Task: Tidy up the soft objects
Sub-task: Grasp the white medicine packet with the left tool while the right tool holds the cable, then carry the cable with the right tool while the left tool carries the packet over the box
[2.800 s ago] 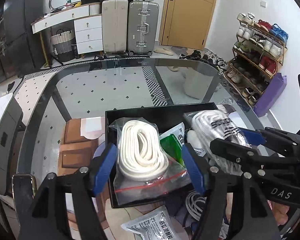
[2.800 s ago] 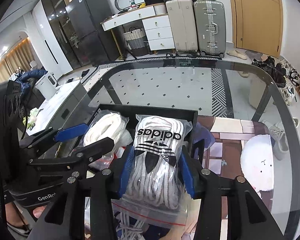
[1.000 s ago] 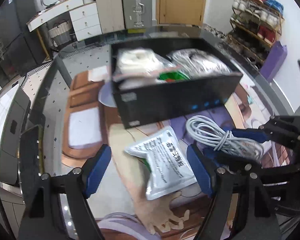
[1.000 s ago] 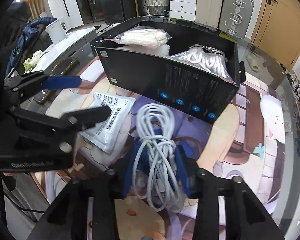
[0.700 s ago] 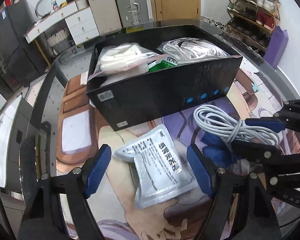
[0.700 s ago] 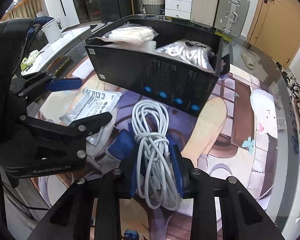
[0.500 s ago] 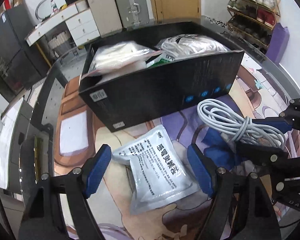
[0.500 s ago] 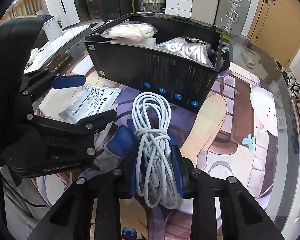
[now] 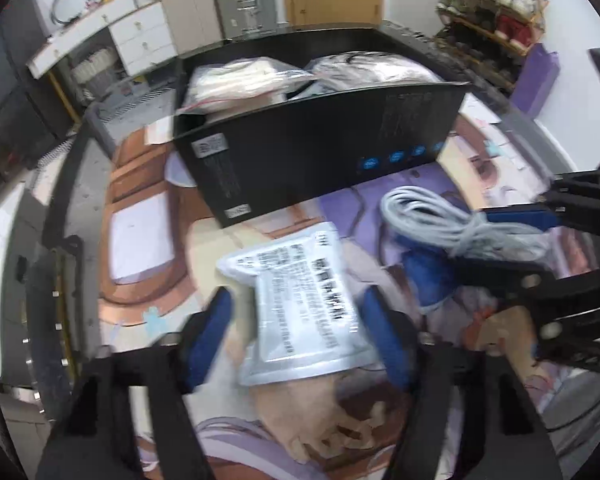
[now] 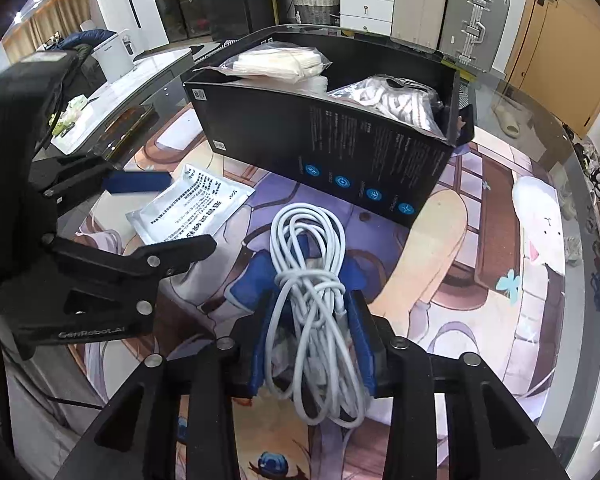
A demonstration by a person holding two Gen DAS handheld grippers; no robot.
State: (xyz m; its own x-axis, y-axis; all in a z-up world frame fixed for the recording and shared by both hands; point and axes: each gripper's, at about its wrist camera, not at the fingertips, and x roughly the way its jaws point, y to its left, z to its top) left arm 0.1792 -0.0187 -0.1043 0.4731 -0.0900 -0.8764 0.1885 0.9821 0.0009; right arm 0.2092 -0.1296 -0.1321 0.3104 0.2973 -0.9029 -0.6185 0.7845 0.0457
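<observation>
— The jaws of the right gripper [image 10: 314,312] are closed on the white cable bundle [image 10: 312,280]; the blue pads press it from both sides. Do you see it too?

— Yes. The bundle sits a little in front of the black box [image 10: 332,140], on the printed mat [image 10: 480,240] that covers the surface. And the left one?

— The jaws of the left gripper [image 9: 296,332] stand wide, one on each side of the silver foil pouch [image 9: 304,304]. The picture is blurred there, so I cannot tell if the pads touch the pouch. The pouch lies flat on the mat, near the front wall of the box and left of the cable.

— What is inside the box?

— Two plastic bags. The bag of cream-white cord [image 10: 276,62] is at the left end, and the bag of white laces [image 10: 396,96] is at the right end. The box itself stands toward the far edge of the surface.
</observation>
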